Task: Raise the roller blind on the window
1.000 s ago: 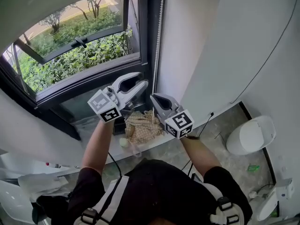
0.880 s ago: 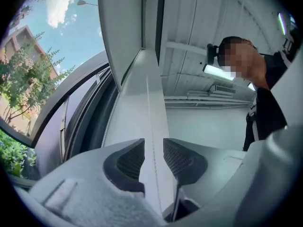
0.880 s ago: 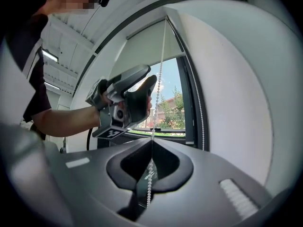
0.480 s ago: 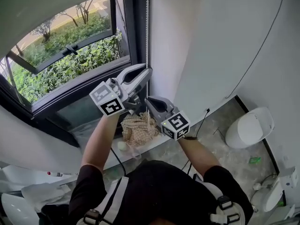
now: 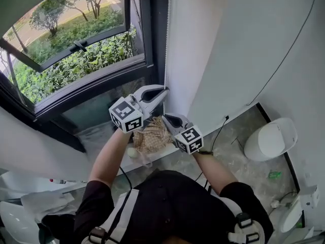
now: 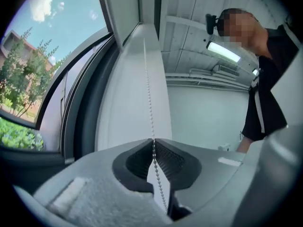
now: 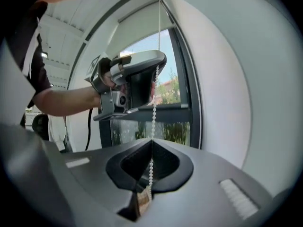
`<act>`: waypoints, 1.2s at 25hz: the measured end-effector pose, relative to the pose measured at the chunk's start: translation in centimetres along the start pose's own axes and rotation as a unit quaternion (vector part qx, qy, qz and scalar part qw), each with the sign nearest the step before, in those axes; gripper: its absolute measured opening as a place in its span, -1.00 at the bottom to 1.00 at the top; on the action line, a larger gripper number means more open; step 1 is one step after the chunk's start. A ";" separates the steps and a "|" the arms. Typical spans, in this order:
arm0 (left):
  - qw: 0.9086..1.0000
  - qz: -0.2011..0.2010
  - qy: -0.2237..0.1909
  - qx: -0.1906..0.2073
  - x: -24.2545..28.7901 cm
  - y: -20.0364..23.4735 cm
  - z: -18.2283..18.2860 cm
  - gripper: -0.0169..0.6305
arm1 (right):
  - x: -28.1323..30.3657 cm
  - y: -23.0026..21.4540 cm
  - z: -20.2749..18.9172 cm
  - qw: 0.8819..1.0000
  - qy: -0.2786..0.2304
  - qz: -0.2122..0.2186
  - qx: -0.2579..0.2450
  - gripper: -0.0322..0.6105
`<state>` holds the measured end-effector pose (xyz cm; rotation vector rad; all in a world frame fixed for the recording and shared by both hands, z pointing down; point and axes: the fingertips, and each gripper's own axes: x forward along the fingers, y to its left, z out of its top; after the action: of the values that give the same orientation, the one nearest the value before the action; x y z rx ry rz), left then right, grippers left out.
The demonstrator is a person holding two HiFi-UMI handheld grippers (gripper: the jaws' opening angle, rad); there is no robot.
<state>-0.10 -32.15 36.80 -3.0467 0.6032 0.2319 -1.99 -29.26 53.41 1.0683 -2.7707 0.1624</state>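
Observation:
A white bead chain point(image 5: 167, 39) hangs down the dark window frame's right side. My left gripper point(image 5: 164, 90) is on it up high. Its jaws are closing and its pads pinch the bead chain point(image 6: 152, 144). Just below, my right gripper point(image 5: 168, 118) is shut on the same bead chain point(image 7: 151, 145), and the chain runs up from it to the left gripper point(image 7: 156, 60). The pale roller blind point(image 7: 139, 27) covers only the top of the window; its lower edge point(image 5: 35, 1) shows at the head view's top left.
A woven straw basket point(image 5: 151, 135) sits on the sill point(image 5: 101, 136) under the grippers. The white wall point(image 5: 228, 44) stands to the right, with a thin black cable point(image 5: 284, 60) across it. A white rounded appliance point(image 5: 270, 145) rests on the floor at the right.
The left gripper's jaws, wide apart before, have come together on the bead chain. The right gripper has stayed shut on the chain and sits lower, below the left one.

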 end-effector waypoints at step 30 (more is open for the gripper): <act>0.993 0.042 -0.021 -0.110 -3.8 0.0 -6.7 -0.89 | -2.8 0.0 26.3 0.969 -0.234 0.016 -0.080 -0.57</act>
<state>-2.60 -31.11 44.02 -3.2189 0.7525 0.3873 -2.99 -31.70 27.05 1.1416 -3.1388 -0.3527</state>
